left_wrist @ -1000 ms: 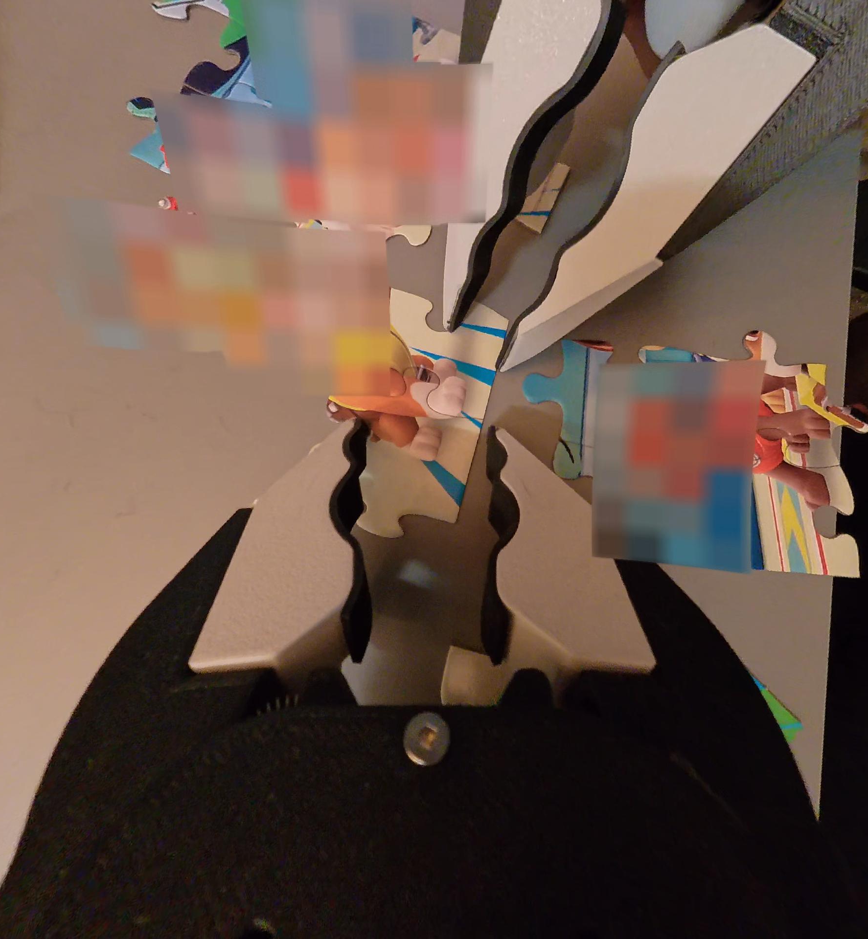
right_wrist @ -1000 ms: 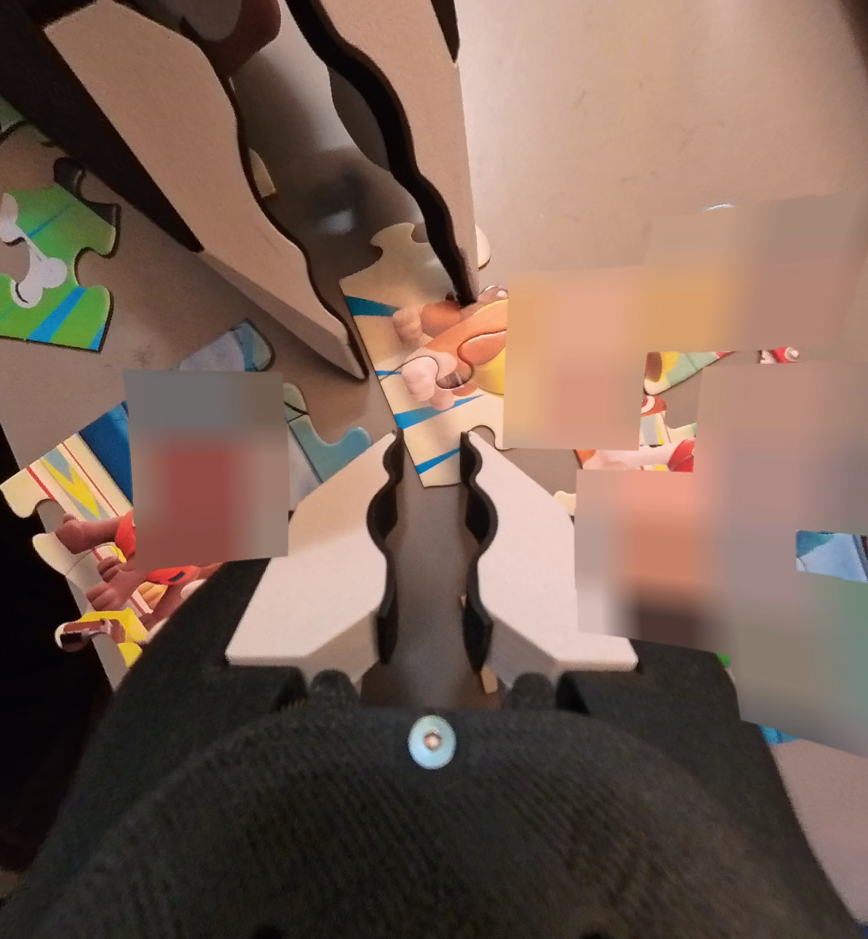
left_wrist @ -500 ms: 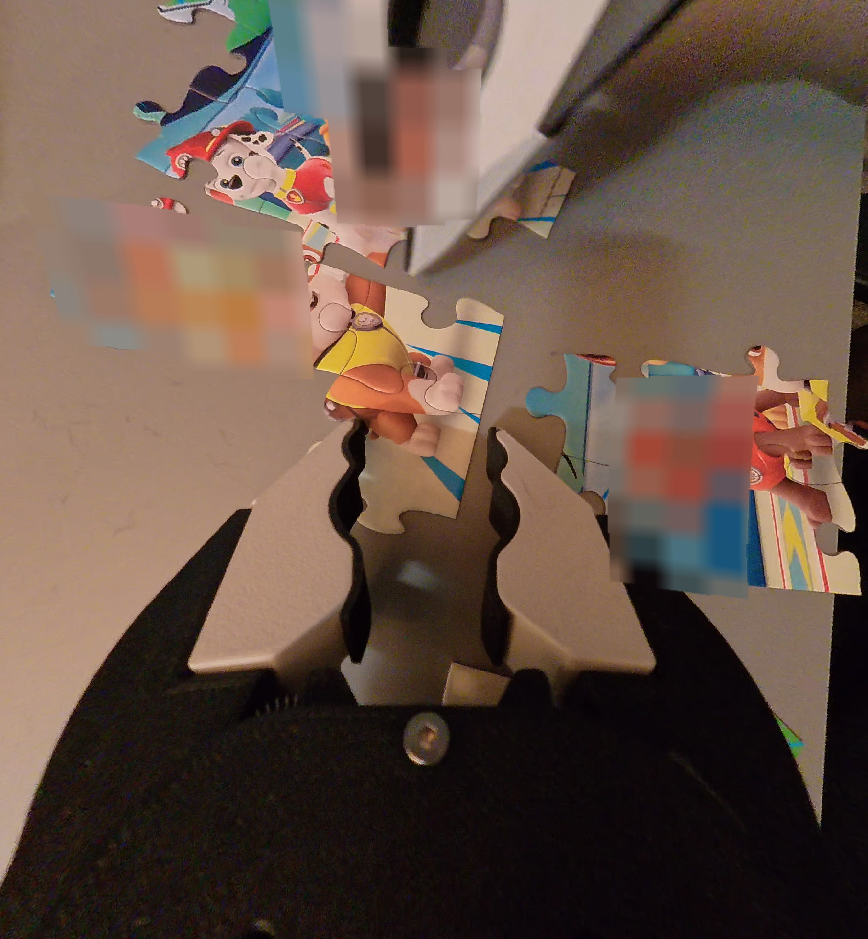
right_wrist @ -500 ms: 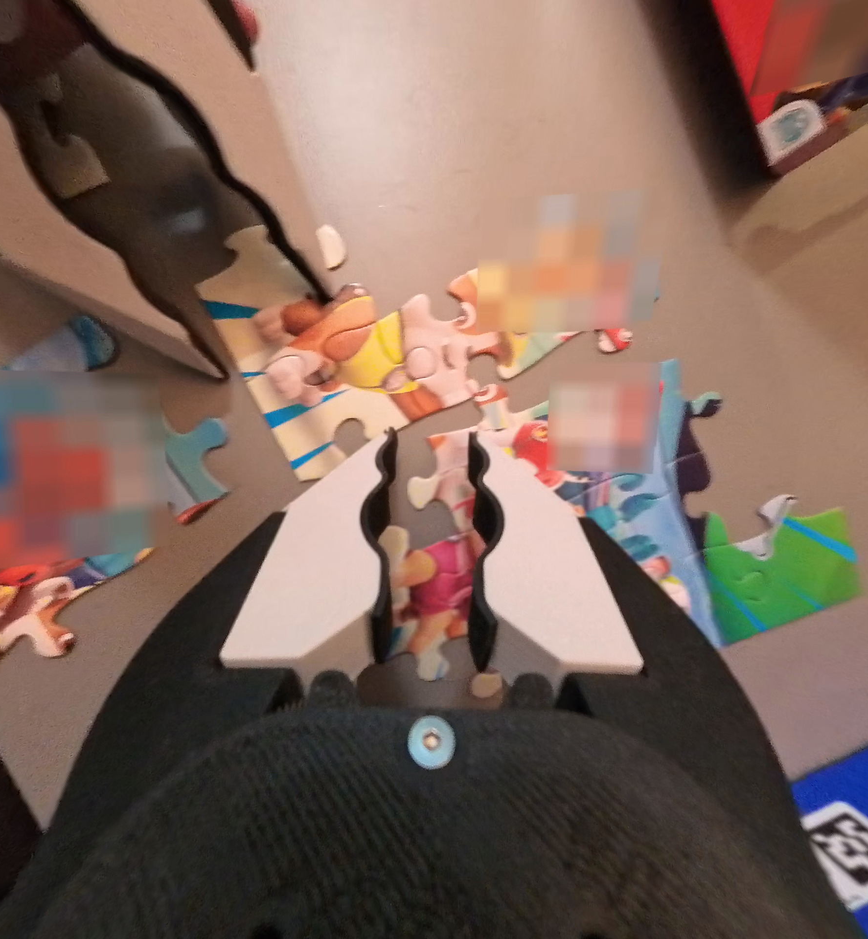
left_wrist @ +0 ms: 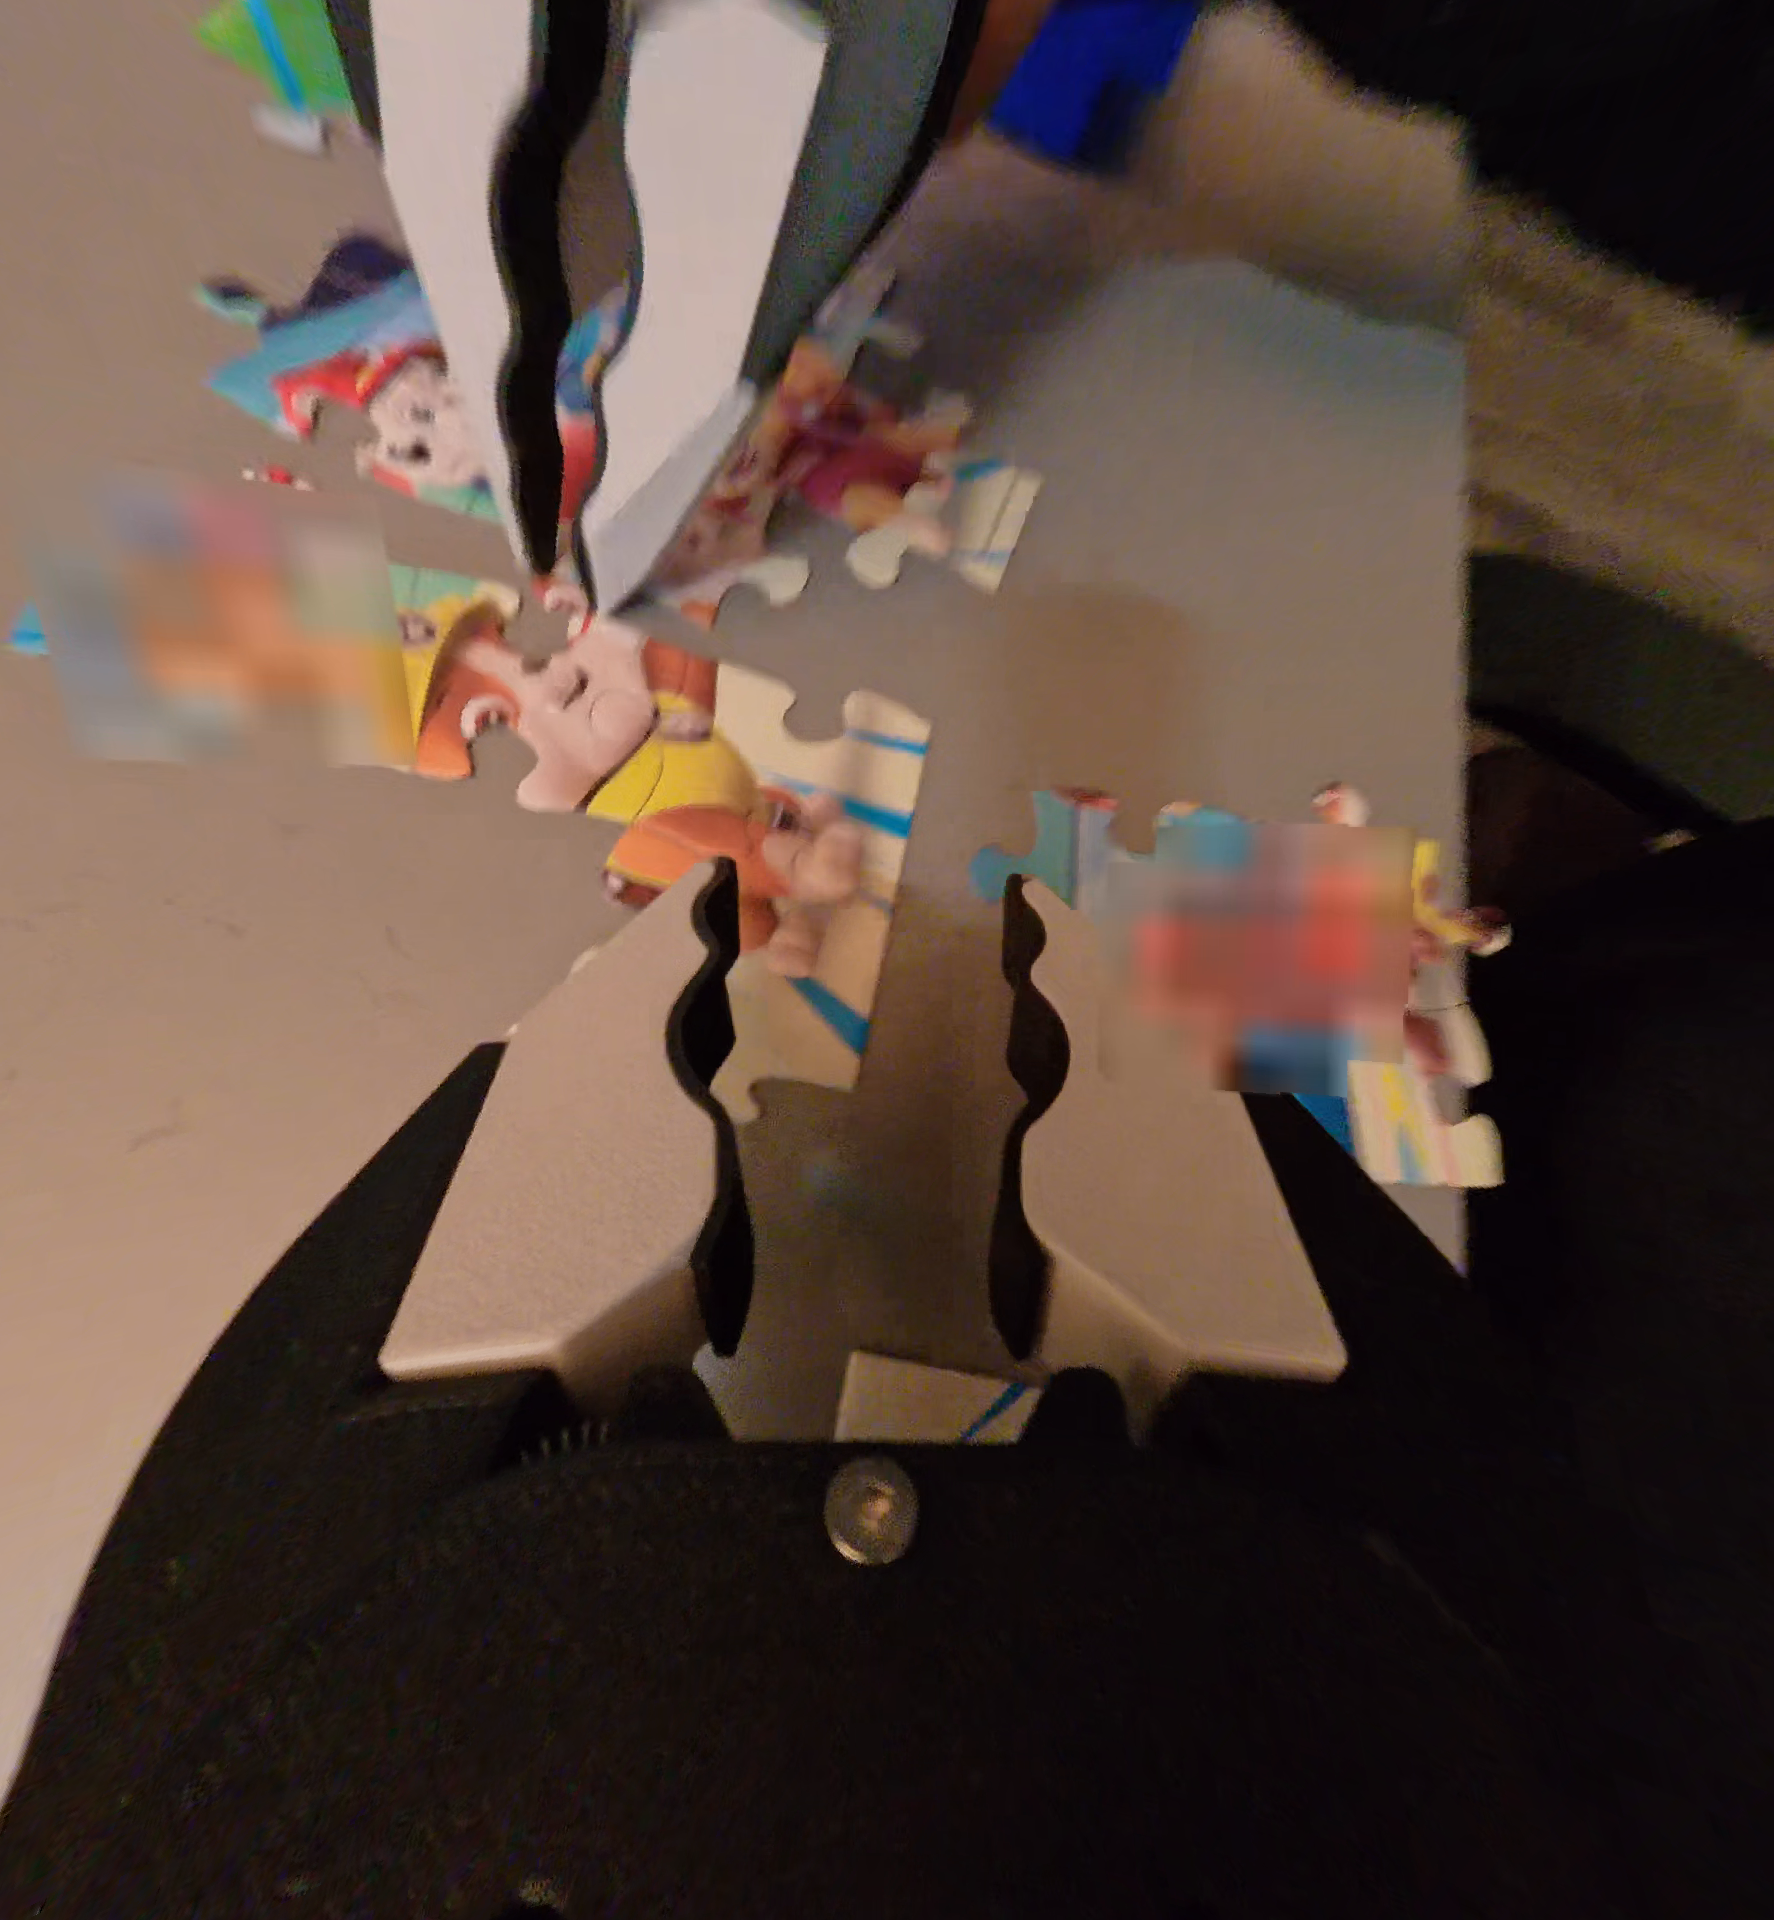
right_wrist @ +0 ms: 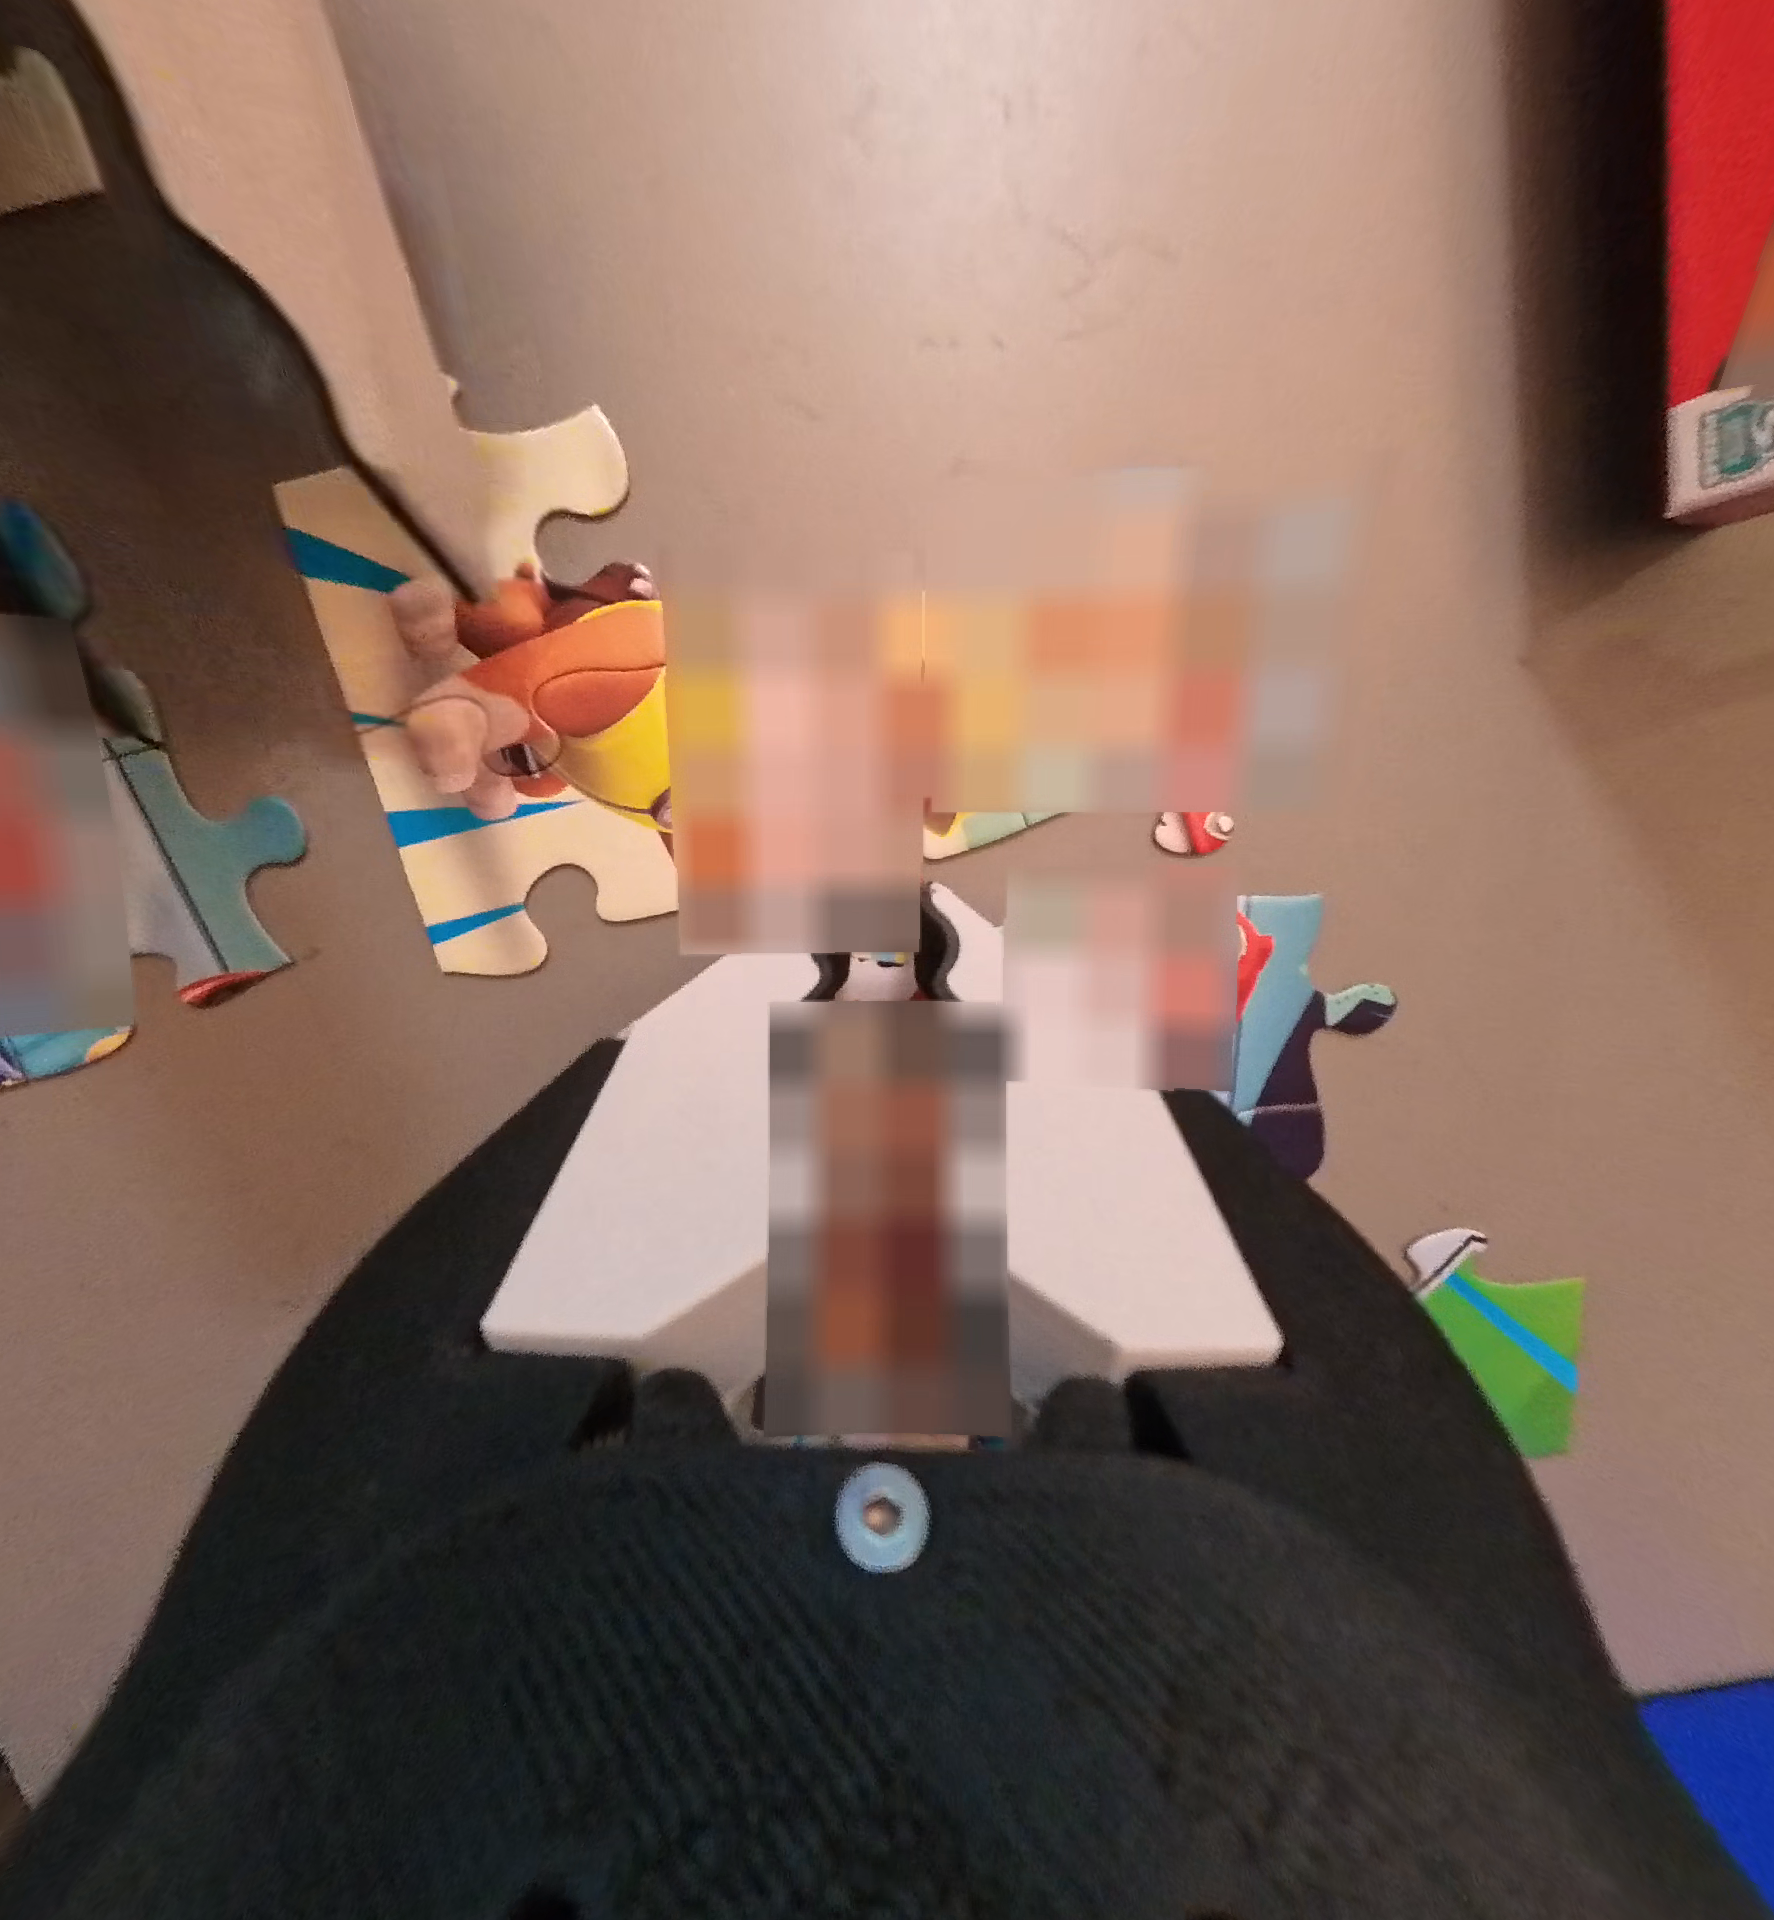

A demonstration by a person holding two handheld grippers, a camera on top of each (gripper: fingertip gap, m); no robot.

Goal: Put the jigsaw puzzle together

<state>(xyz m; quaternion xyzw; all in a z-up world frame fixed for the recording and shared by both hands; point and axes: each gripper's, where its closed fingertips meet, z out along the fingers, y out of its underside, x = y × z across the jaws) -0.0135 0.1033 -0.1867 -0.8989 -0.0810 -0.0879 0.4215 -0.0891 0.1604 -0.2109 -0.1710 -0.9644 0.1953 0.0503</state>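
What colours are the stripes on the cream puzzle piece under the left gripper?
Blue stripes on the cream puzzle piece, clearest in the right wrist view.

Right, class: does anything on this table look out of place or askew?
Yes: the joined puzzle pieces at the table's right edge overhang it, jutting over the dark drop, so they might slip off.

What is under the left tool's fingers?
A cream, blue-striped puzzle piece with an orange dog lies flat on the beige table beneath the open left tool; one finger covers its corner.
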